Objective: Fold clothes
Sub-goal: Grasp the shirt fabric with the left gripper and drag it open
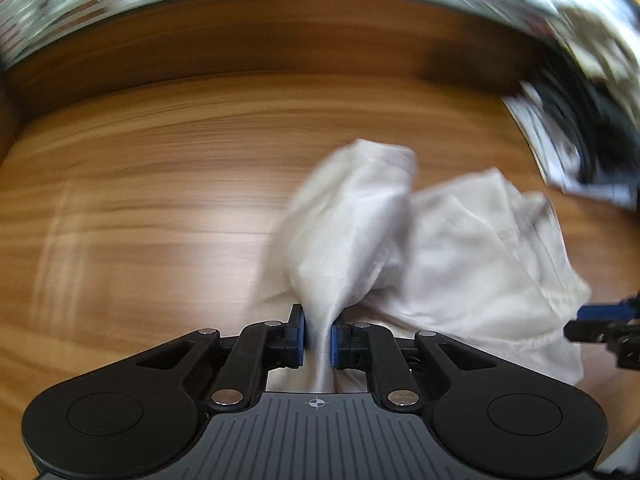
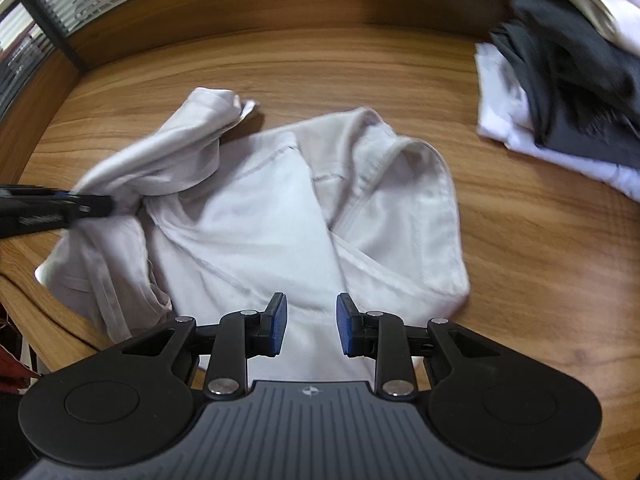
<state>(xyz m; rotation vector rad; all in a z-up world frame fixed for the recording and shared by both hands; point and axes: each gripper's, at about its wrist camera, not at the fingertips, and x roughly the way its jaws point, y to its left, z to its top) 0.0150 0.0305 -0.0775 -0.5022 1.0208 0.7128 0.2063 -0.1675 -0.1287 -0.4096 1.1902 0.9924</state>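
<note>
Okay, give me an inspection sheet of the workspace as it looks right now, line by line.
Surface: wooden table, bare around the clothes.
Job's things: white garment lying crumpled in the middle, one bunched part pulled up at its left side.
Clutter: pile of clothes at the far right, dark ones on white ones, apart from the garment.
Grippers: left gripper shut on a fold of the garment; right gripper open above the garment's near edge, nothing between its pads.
Cables: nothing seen.
Surroundings: raised wooden edge behind the table, striped panels beyond it; blurred in the left wrist view.
</note>
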